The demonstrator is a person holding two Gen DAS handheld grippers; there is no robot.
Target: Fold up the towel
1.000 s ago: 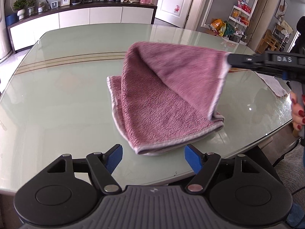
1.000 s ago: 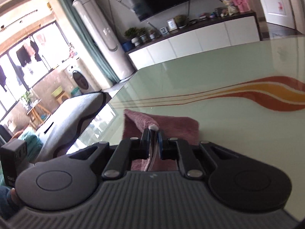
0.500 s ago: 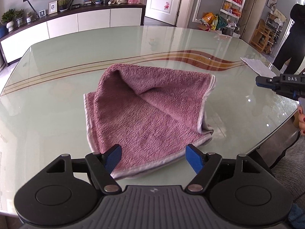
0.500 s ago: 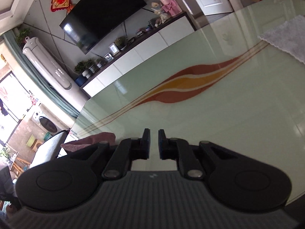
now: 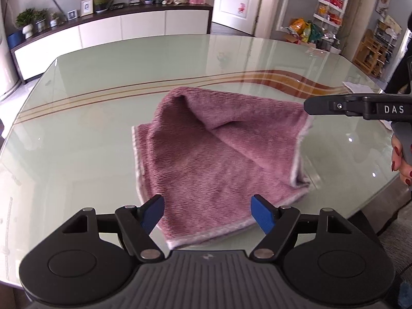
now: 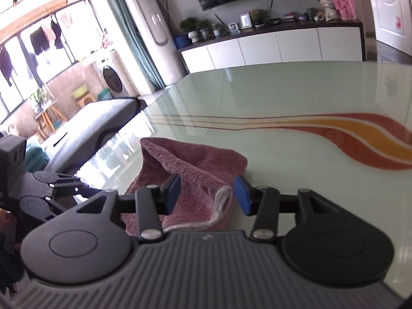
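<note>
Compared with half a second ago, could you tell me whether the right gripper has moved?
Yes. In the left wrist view the right gripper has come inward from the table edge to the towel corner.

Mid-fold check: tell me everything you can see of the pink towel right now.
The towel is mauve-pink terry with a pale stitched hem, lying on the glass table, loosely folded over itself with a raised hump at the far side. Its hemmed right corner sits between the pads of the right gripper, whose jaws are opening and no longer press it. The left gripper hovers open over the near edge, not gripping.
</note>
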